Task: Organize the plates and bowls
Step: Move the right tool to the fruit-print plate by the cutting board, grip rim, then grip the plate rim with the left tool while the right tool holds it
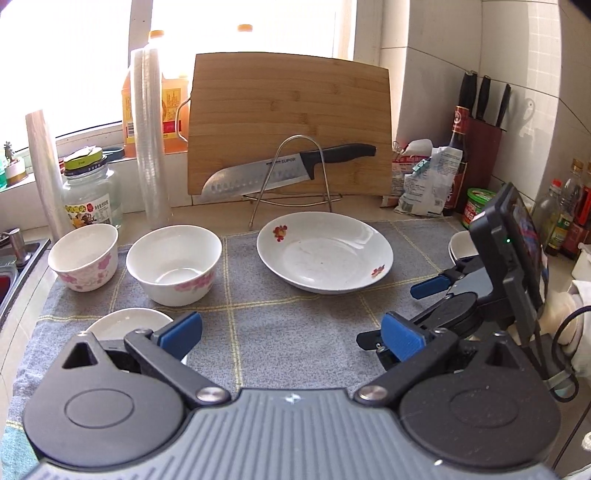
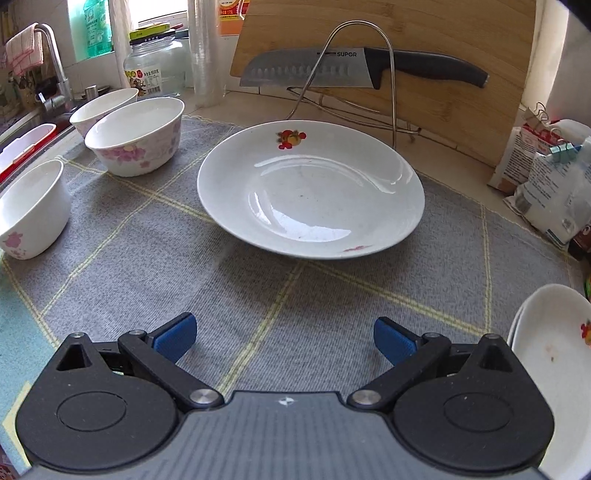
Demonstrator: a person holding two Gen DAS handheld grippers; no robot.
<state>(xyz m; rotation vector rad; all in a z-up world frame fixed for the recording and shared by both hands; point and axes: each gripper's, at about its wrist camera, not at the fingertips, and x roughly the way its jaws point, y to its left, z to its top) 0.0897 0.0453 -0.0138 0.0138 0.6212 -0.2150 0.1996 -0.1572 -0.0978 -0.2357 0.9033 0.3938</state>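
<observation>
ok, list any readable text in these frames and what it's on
"SUPOR": on the knife blade, clear in both views.
Glass jar label: print and barcode, too small to read.
Oil bottle, green bottle, sauce bottles, bags: print blurred, unreadable.

This was a home kitchen: a bamboo cutting board [image 1: 290, 122] leaned behind a steel santoku knife [image 1: 284, 170], a dark knife block [image 1: 484, 147] and sauce bottles [image 1: 565, 218] lined the tiled wall, and probably a sink faucet [image 2: 55, 70] stood at left.
</observation>
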